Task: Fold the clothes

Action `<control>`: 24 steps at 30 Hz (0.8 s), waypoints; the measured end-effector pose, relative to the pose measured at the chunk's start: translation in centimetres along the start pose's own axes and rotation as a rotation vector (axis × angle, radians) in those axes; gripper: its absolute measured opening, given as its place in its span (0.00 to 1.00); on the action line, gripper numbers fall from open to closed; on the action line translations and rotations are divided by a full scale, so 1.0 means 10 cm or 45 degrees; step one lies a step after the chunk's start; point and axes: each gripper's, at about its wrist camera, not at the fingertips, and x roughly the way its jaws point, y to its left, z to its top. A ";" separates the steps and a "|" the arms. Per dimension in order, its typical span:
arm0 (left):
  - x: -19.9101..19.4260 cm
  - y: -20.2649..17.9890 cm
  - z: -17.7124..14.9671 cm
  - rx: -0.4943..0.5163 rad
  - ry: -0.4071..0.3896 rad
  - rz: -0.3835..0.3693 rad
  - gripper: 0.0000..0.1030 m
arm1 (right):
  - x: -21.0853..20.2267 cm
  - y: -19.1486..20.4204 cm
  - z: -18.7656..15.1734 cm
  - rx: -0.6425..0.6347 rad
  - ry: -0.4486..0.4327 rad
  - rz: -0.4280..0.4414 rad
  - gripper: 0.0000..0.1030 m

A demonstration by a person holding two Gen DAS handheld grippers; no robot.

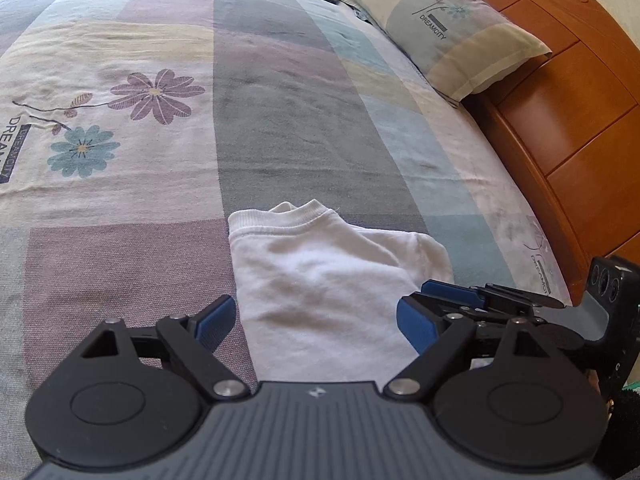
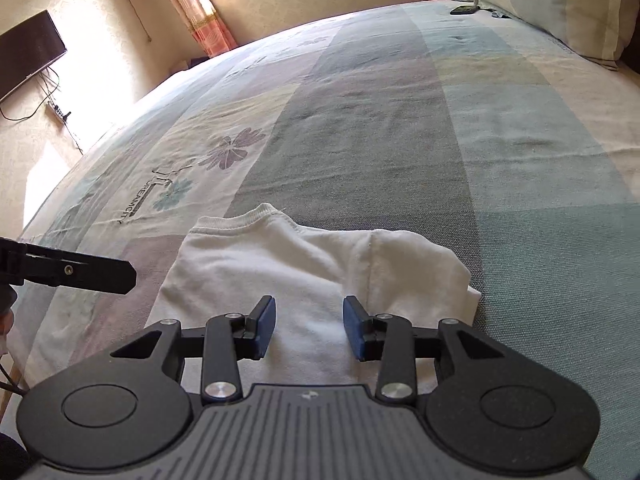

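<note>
The right gripper [image 2: 309, 327], half open and empty, hangs over the near end of the folded white shirt [image 2: 304, 264], whose collar points away, while the wide-open left gripper [image 1: 316, 322] sits alongside, equally near.

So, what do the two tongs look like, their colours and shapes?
Both look the same. The left tongs and right tongs each have a grey ribbed body with a small logo, two round black discs, black linkage bars with silver pivot screws, and flat fingers faced with blue pads. No cables or sleeves are clearly visible.
</note>
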 end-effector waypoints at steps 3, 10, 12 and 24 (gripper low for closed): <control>0.06 0.00 0.00 -0.013 0.008 -0.015 0.85 | -0.15 -0.03 0.01 0.030 -0.010 0.020 0.48; 0.11 -0.05 0.01 -0.025 0.024 -0.030 0.85 | -0.37 -0.26 -0.01 0.178 -0.011 0.038 0.63; 0.11 -0.07 0.02 -0.020 0.025 -0.033 0.85 | -0.39 -0.26 -0.01 0.208 -0.006 0.095 0.65; 0.18 -0.11 -0.04 -0.032 0.046 -0.055 0.85 | -0.35 -0.20 -0.14 0.211 0.067 0.132 0.70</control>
